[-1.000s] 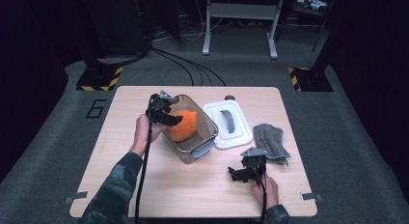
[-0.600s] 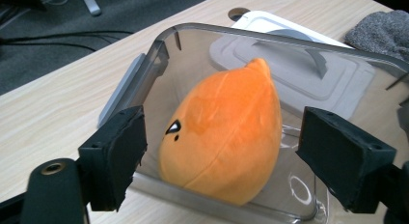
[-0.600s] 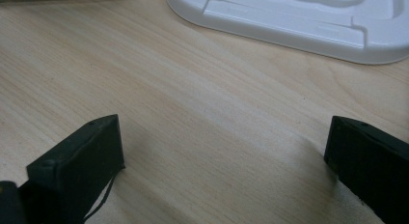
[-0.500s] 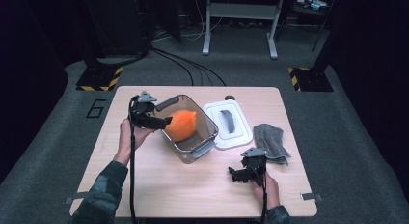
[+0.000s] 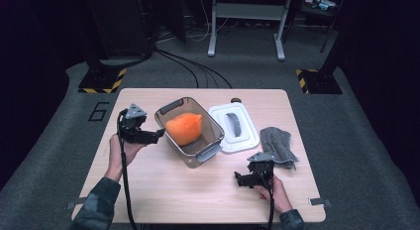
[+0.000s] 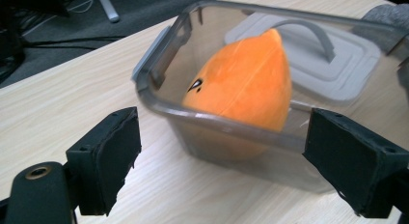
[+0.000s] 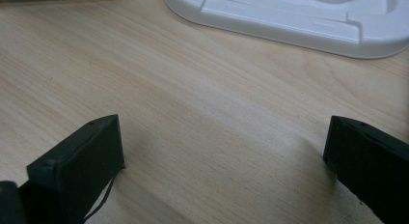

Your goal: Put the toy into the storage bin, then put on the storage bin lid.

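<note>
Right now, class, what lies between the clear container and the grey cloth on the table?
In the high view, the white lid lies flat between the clear container and the grey cloth.

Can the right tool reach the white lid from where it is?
Probably yes. The right tool is open, and bare table lies between it and the white lid, with nothing in the way.

text: "6" | on: floor mat [image 5: 64, 155] | place: left of table [image 5: 163, 190]
</note>
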